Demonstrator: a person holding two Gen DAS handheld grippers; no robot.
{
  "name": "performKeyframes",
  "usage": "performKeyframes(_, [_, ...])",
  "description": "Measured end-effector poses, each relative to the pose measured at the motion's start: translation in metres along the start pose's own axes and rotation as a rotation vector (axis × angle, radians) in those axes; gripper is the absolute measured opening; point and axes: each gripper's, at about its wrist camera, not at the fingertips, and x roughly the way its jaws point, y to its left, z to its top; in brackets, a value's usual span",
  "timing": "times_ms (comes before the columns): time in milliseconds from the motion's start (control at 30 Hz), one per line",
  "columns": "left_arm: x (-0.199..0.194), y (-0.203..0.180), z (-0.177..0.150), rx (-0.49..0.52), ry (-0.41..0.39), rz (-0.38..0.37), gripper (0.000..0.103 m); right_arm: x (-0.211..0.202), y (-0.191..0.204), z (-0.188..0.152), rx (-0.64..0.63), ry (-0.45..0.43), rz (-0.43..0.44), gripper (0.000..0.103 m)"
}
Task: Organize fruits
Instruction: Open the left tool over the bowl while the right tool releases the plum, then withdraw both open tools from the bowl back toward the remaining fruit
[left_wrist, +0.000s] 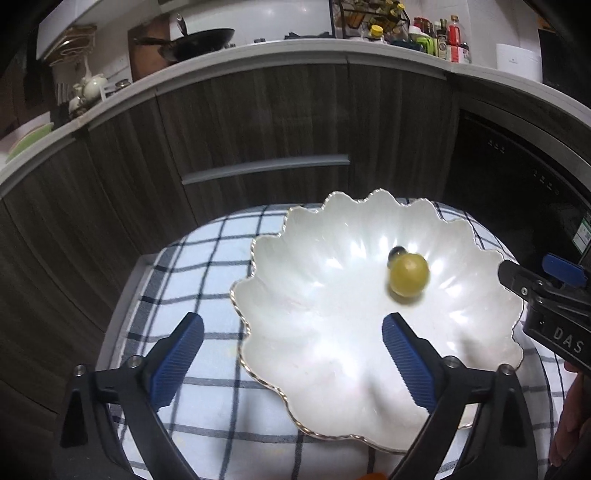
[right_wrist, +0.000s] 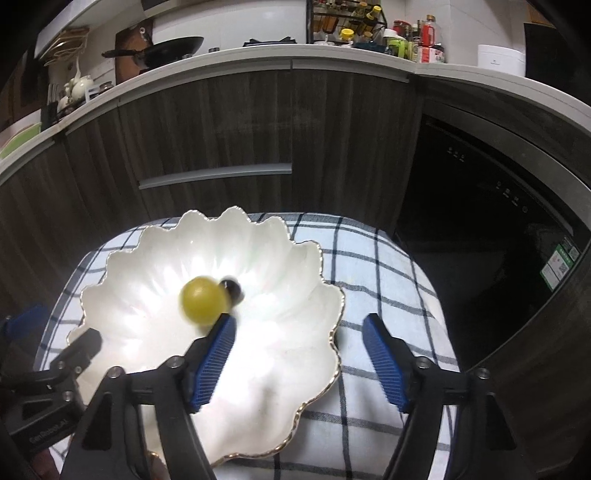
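Pearly white, scallop-edged dish (left_wrist: 332, 332) with a thin gold rim, resting on a blue-and-white checked cloth (left_wrist: 207, 258) spread over the tabletop. Inside the dish, toward its far side: one yellow-green grape (left_wrist: 409, 275), round and slightly blurred, with a small dark berry (left_wrist: 395, 253) just behind it and touching or nearly touching. Same pair seen from the right wrist camera, grape (right_wrist: 202, 301) to the left and dark berry (right_wrist: 232, 288) to its right, both lying free on the glazed surface.

Left gripper (left_wrist: 293, 356) hanging over the near left edge of the dish, blue-padded fingers (left_wrist: 177, 365) spread wide apart with nothing between them but cloth and rim. Right gripper (right_wrist: 300, 356) over the dish's right edge, fingers (right_wrist: 386, 360) likewise parted and empty; its left pad tip just in front of the grape in that view, contact impossible to tell. Neither fruit gripped by either tool.

Right gripper's black body also showing at the right border of the left wrist view, marked with pale letters. Behind everything, dark wood-grain cabinet fronts (left_wrist: 258, 122) with a grey handle bar, a pale countertop above carrying a black wok (left_wrist: 201, 40) and a cluster of bottles (left_wrist: 439, 37). Dark glossy appliance door (right_wrist: 491, 236) at right.
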Motion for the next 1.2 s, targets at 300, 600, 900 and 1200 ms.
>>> performKeyframes(300, [-0.014, 0.004, 0.000, -0.016, -0.014, 0.002, 0.099, -0.019, 0.001, 0.002, -0.001, -0.036, -0.003, 0.076])
performKeyframes(600, [-0.036, 0.006, -0.005, -0.016, -0.041, 0.006, 0.099, -0.044, 0.004, -0.001, -0.002, -0.069, 0.002, 0.076])
performKeyframes(900, [-0.052, 0.009, -0.011, -0.025, -0.056, 0.006, 0.099, -0.059, 0.005, -0.006, -0.005, -0.082, 0.007, 0.076])
performKeyframes(1200, [-0.064, 0.012, -0.019, -0.034, -0.064, 0.000, 0.099, -0.072, 0.008, -0.012, -0.011, -0.094, 0.015, 0.076])
